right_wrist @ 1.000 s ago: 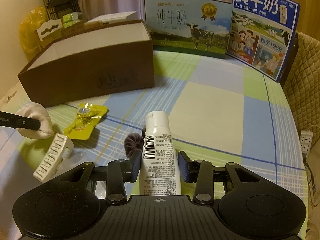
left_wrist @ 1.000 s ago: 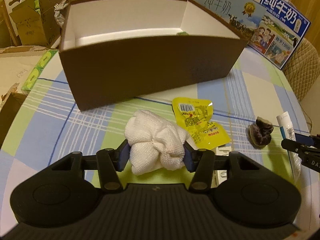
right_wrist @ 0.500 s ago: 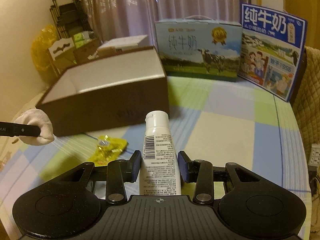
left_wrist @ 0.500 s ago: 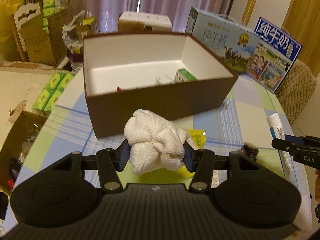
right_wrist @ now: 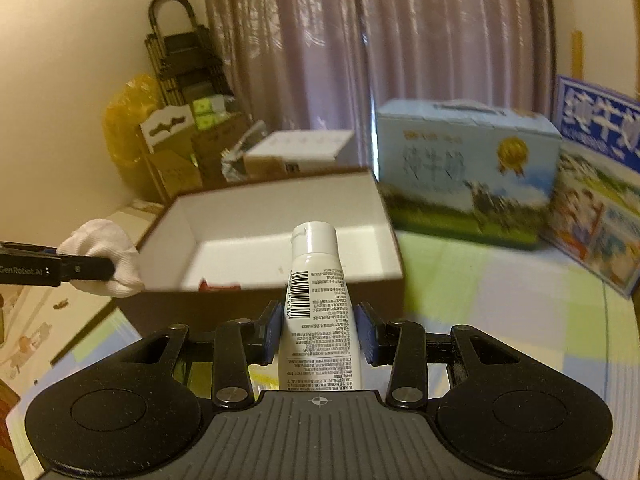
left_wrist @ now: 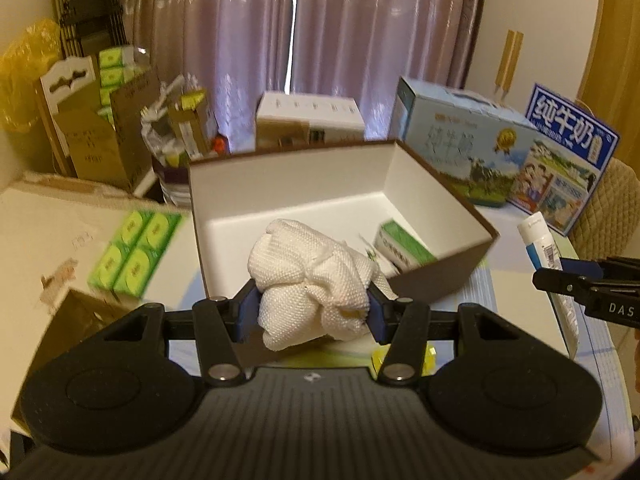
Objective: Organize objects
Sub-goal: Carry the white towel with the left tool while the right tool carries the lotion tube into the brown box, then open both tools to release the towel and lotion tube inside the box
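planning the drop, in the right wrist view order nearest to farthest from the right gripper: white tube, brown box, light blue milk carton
1. white tube, clamped in the right gripper.
2. brown box, just ahead, open.
3. light blue milk carton, behind the box, to the right.

White bundled cloth (left_wrist: 312,280) is pinched aloft before the open brown box (left_wrist: 440,276); the white tube (right_wrist: 318,312), cap forward, is gripped near it.

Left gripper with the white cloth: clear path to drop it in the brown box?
Probably yes. The left gripper is shut on the white cloth, raised near the brown box, whose top is open. Inside, only a green carton toward the right; the white floor at left looks bare.
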